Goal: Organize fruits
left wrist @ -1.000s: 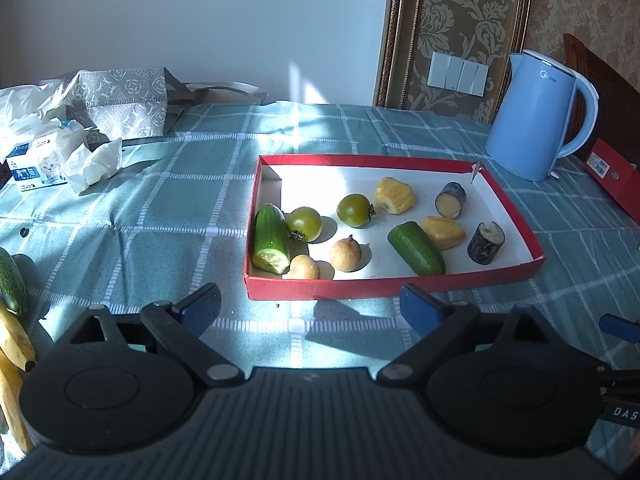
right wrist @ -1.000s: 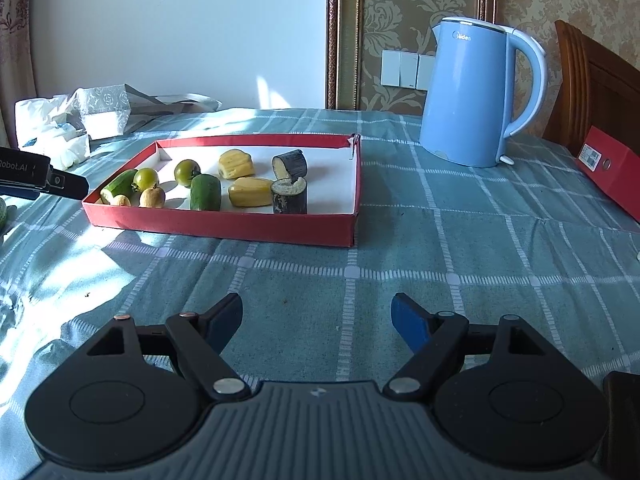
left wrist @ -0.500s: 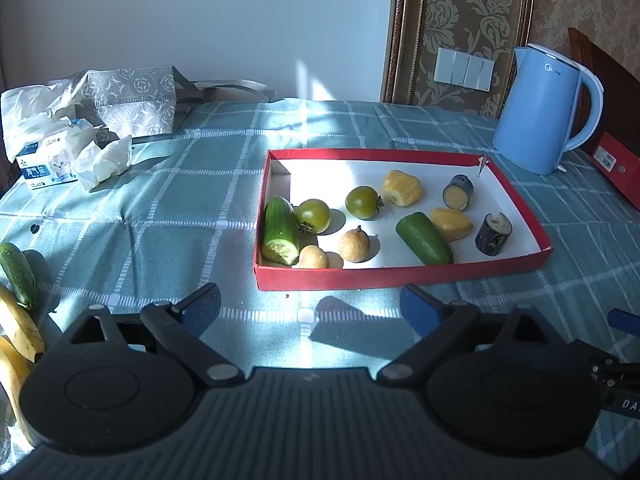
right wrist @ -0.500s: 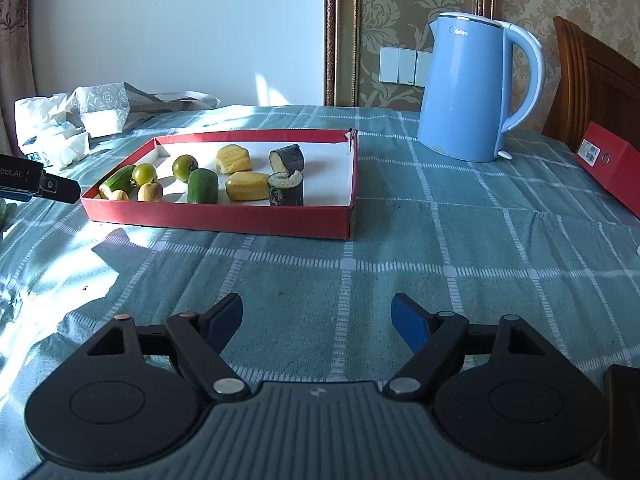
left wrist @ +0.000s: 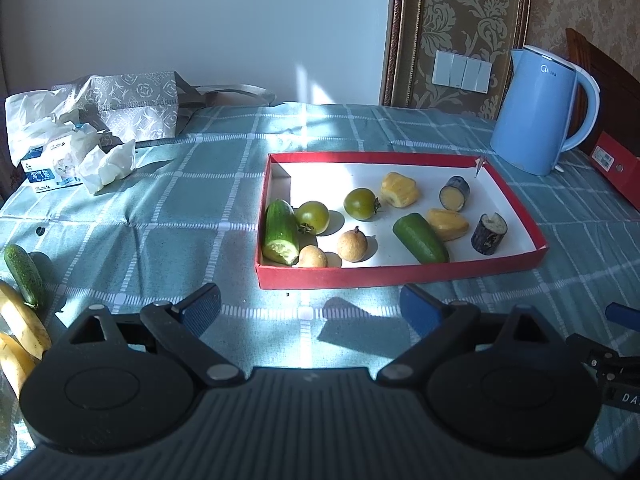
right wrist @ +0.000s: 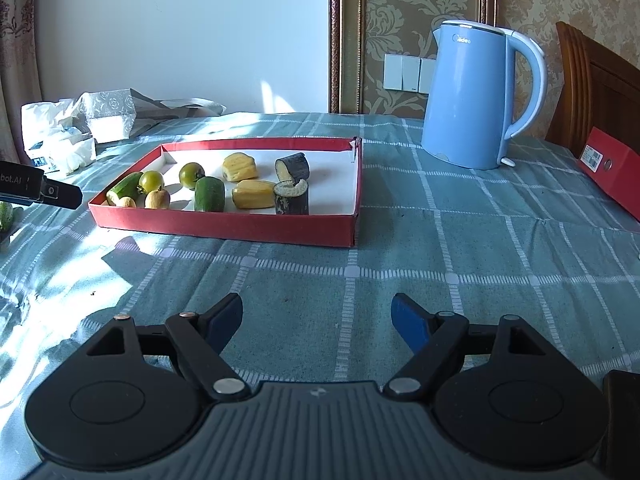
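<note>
A red tray [left wrist: 400,276] [right wrist: 224,226] with a white floor lies on the checked cloth. It holds a bitten cucumber [left wrist: 280,232], two green tomatoes [left wrist: 313,217], two small tan fruits [left wrist: 352,244], a cucumber piece [left wrist: 420,239], yellow pieces [left wrist: 400,189] and two dark cut stalks [left wrist: 489,234]. My left gripper [left wrist: 310,306] hangs open in front of the tray with nothing between its fingers. A whole cucumber [left wrist: 24,276] and bananas [left wrist: 22,320] lie at its far left. Further right, my right gripper [right wrist: 317,320] stands open over bare cloth.
A blue kettle [left wrist: 540,112] [right wrist: 476,96] stands behind the tray to the right. A red box [right wrist: 608,172] lies by the right edge near a wooden chair. Tissue pack and crumpled bags [left wrist: 80,140] fill the back left.
In the left wrist view the tray has slid right and looks slightly farther away, and the banana side shows more. The right wrist view is nearly unchanged.
</note>
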Tool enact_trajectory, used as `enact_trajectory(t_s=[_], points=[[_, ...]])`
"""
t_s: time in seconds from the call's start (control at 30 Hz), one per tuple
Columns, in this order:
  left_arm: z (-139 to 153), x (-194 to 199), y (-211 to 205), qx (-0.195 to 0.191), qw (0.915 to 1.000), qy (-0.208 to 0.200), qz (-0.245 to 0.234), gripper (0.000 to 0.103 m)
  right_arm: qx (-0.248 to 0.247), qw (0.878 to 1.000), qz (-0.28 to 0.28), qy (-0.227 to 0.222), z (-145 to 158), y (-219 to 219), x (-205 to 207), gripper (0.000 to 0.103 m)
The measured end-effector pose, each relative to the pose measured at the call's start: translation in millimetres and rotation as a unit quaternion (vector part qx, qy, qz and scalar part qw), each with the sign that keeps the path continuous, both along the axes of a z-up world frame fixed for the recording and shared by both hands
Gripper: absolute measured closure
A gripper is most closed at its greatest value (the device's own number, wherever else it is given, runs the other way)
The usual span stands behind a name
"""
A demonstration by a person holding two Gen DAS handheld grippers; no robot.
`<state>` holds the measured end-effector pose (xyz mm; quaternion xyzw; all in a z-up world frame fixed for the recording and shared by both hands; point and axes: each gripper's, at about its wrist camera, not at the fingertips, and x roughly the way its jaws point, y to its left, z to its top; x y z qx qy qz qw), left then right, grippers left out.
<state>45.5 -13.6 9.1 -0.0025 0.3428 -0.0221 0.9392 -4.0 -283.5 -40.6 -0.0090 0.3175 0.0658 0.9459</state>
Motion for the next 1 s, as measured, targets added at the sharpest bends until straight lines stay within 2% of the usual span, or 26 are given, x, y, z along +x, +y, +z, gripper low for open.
enact_trajectory(t_s=[1.0], points=[[-0.4,-3.4,1.7,0.005,1.0,0.004,0.003,0.007,0.005,1.0,0.006,-0.001,1.2,0.3,0.9,0.021]])
